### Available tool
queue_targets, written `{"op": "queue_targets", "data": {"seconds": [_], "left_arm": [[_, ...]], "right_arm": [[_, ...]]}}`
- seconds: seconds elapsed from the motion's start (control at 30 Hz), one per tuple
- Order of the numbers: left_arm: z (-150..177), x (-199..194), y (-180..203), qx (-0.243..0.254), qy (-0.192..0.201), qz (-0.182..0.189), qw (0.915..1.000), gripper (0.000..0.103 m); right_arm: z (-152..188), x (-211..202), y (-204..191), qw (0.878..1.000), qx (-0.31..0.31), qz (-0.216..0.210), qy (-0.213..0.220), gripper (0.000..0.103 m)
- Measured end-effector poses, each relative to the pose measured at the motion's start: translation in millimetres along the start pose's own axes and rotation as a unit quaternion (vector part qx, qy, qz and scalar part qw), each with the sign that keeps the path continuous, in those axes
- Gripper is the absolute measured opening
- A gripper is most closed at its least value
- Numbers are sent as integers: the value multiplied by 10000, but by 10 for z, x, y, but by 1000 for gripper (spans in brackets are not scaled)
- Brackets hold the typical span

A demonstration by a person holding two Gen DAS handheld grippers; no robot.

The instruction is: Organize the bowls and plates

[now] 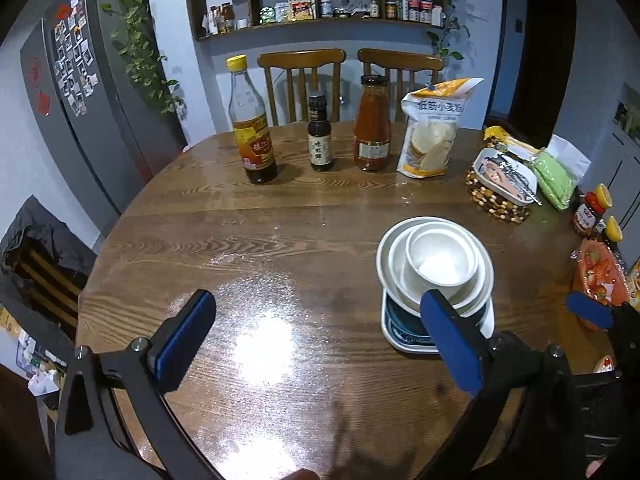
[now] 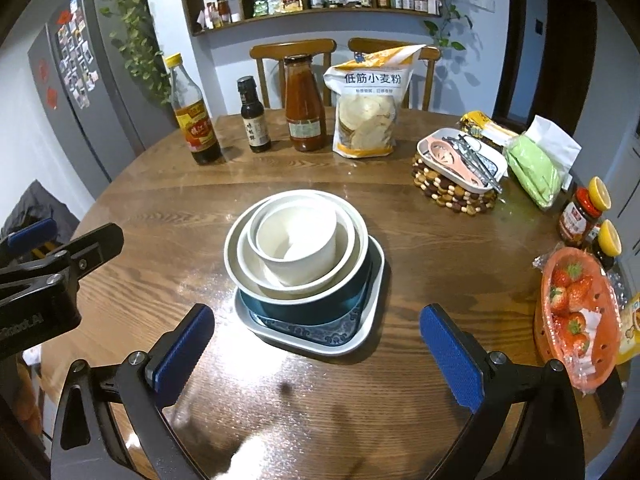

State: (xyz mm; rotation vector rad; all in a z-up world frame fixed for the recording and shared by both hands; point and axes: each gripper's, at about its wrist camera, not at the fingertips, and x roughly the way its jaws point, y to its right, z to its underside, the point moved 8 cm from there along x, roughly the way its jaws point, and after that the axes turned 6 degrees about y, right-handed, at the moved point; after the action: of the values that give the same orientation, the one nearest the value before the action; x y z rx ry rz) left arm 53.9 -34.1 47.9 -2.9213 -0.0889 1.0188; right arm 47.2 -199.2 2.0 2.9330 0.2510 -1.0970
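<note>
Bowls (image 2: 296,252) sit nested on the plate (image 2: 372,320) mid-table, straight ahead of your right gripper (image 2: 316,350); left gripper (image 1: 320,338) is offset. Both gape wide, empty.

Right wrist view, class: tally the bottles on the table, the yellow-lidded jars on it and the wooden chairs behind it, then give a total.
Bottles: 3 (yellow-capped bottle, small dark bottle, red sauce bottle)
Yellow-lidded jars: 2 (red jar, dark jar)
Wooden chairs: 2 (left chair, right chair)
Total: 7
</note>
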Motion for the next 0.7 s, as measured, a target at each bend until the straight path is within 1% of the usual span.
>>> {"op": "queue_targets", "data": {"seconds": [0.1, 0.27, 0.43, 0.7], "left_arm": [[10, 17, -45, -38, -55, -121, 9999, 102], [26, 27, -90, 18, -38, -340, 9994, 102], [50, 73, -145, -2, -69, -462, 9989, 102], [81, 137, -151, 26, -143, -490, 9987, 102]], "right_arm": [[-24, -25, -6, 10000, -35, -32, 19, 102], [-47, -39, 2, 9999, 15, -90, 41, 102], [-54, 0, 4, 9999, 73, -145, -1, 102], [-78, 60, -66, 9997, 19, -242, -51, 102]]}}
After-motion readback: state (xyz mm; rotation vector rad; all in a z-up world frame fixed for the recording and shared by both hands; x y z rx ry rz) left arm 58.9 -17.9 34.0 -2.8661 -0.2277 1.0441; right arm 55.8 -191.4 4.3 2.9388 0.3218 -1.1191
